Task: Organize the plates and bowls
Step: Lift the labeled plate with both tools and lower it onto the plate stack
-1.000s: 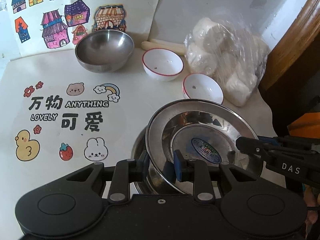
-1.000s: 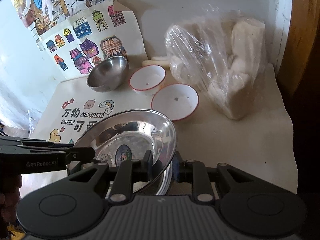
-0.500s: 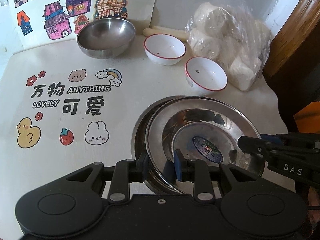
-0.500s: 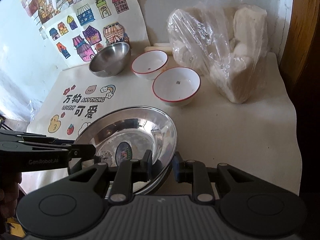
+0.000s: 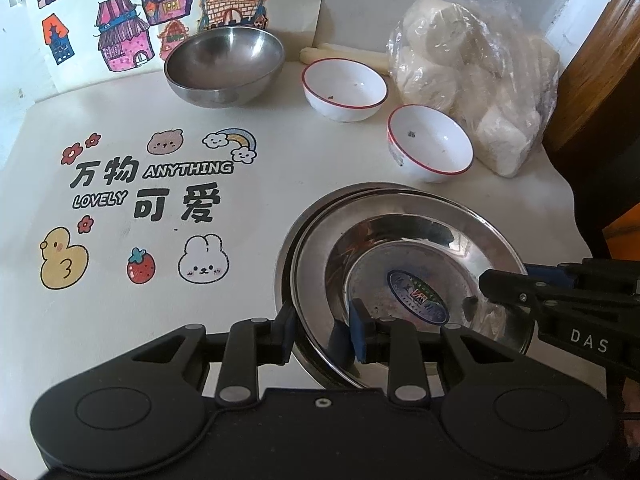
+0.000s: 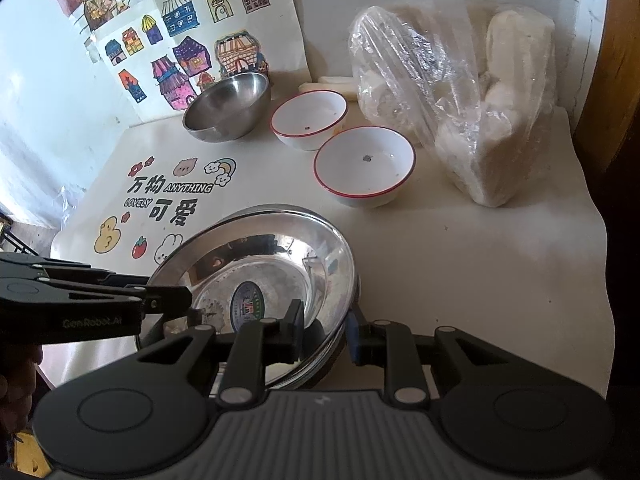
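Left tool (image 5: 322, 330), right tool (image 6: 323, 330) clamped (angled downward).

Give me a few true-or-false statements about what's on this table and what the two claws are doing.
1. Both claws straddle the rim of the same steel plate. True: the left claw and the right claw are on opposite sides of the top steel plate.
2. The two white bowls are stacked. False: one white bowl and the other white bowl sit apart, side by side.
3. The steel bowl stands near the house drawings. True.
4. The top steel plate lies alone on the table. False: another steel plate's rim shows beneath it.
5. The plastic bag holds red fruit. False: its contents are whitish lumps.
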The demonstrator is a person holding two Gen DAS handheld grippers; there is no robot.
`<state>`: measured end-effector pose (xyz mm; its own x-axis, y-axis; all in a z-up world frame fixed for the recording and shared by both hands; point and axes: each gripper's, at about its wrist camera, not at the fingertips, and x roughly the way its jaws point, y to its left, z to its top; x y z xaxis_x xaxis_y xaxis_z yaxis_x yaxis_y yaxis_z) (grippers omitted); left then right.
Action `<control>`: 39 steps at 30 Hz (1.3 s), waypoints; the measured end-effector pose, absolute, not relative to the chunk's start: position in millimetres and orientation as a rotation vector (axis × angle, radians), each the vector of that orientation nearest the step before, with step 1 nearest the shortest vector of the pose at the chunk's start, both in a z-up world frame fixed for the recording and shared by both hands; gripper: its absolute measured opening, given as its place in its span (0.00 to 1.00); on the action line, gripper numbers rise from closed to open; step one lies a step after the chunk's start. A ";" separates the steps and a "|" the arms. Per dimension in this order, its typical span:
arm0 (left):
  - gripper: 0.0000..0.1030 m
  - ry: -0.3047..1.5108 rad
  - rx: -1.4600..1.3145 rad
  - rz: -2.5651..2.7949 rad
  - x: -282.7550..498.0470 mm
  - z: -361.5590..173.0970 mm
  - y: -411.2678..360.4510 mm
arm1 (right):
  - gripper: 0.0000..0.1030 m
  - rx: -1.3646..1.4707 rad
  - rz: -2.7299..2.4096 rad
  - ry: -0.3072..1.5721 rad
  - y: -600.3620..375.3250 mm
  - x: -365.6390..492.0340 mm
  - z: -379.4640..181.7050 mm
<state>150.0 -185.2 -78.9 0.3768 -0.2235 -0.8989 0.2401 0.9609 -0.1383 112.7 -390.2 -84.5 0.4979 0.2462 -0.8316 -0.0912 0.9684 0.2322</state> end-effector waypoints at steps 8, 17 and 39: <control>0.31 1.142 0.058 -0.284 151.6 -83.5 -190.0 | 0.25 0.149 0.203 1.042 -385.3 116.3 -90.1; 0.32 1.137 0.077 -0.288 152.6 -84.6 -190.1 | 0.25 0.147 0.201 1.039 -384.0 117.3 -90.2; 0.49 1.139 0.081 -0.279 153.4 -82.7 -182.5 | 0.34 0.162 0.155 1.052 -389.8 114.5 -94.8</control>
<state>153.4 -182.5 -82.7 0.3879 -0.1780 -0.9043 0.2599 0.9625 -0.0780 114.5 -389.8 -94.8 0.4867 0.2043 -0.8493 -0.0494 0.9771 0.2068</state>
